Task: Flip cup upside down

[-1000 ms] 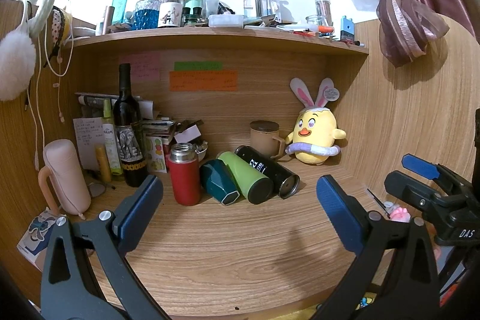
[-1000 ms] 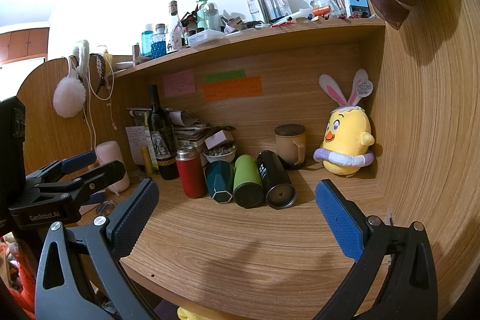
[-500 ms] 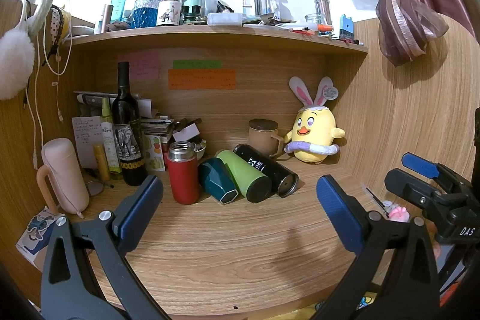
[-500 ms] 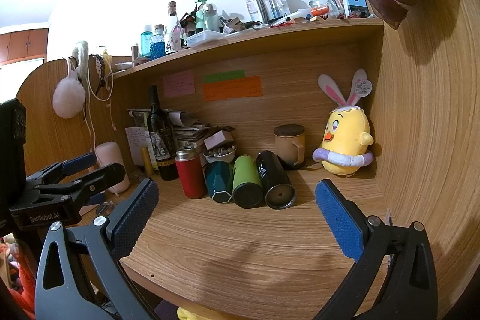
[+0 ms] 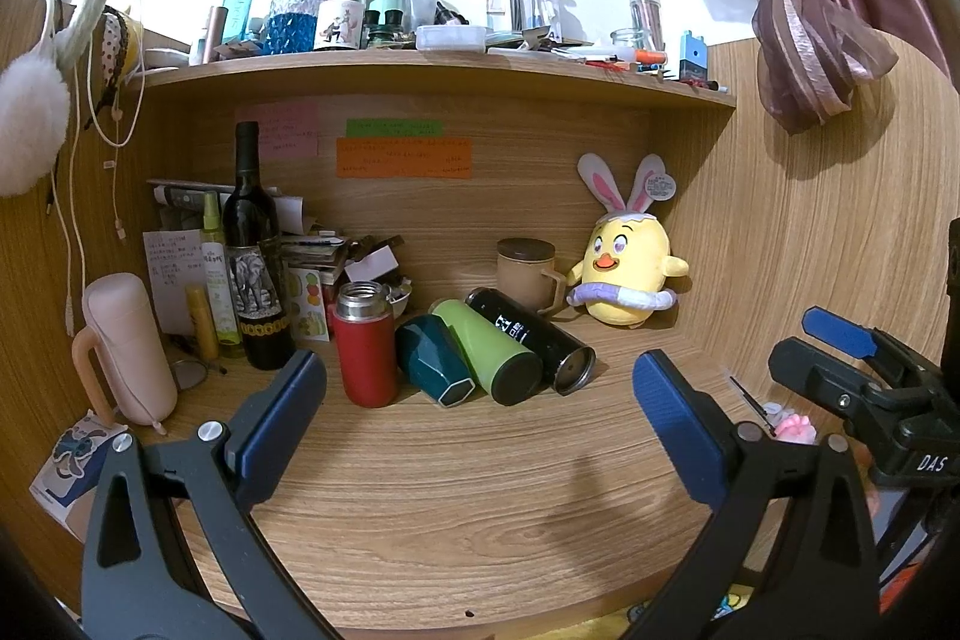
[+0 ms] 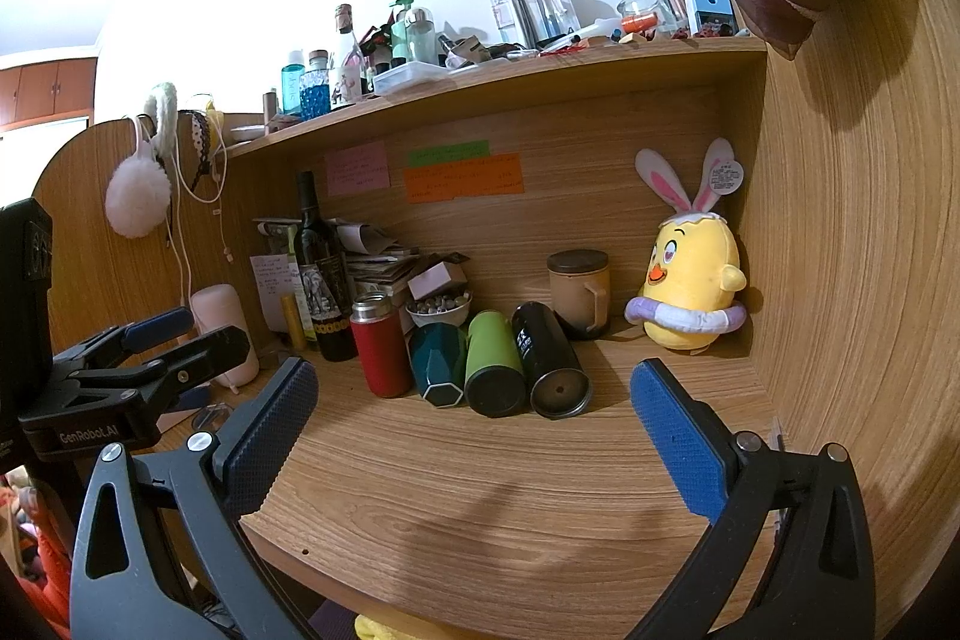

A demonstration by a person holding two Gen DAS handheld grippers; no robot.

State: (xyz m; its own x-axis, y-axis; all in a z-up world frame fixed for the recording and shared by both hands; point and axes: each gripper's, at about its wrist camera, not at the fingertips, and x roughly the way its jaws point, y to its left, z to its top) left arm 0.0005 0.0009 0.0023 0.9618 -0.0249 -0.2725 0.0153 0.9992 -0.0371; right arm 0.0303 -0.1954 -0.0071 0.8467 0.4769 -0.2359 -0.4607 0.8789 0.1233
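Above the desk edge, left tongs (image 5: pixel 480 400) and right tongs (image 6: pixel 474 406) level, spread wide, empty

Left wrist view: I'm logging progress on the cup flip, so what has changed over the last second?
Almost nothing. The view crept slightly toward the cups; nothing was gripped or released. The left tool and right tool remain open and empty. The red cup still stands upright beside the teal, green and black cups lying down.

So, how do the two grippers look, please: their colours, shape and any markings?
Both are alike. The left gripper and the right gripper each have two black plastic fingers with triangular cut-outs, silver screws and textured dark blue pads. White lettering shows on their bodies: "DAS" on the right, "GenRobot.AI" on the left. No cables or sleeves show.
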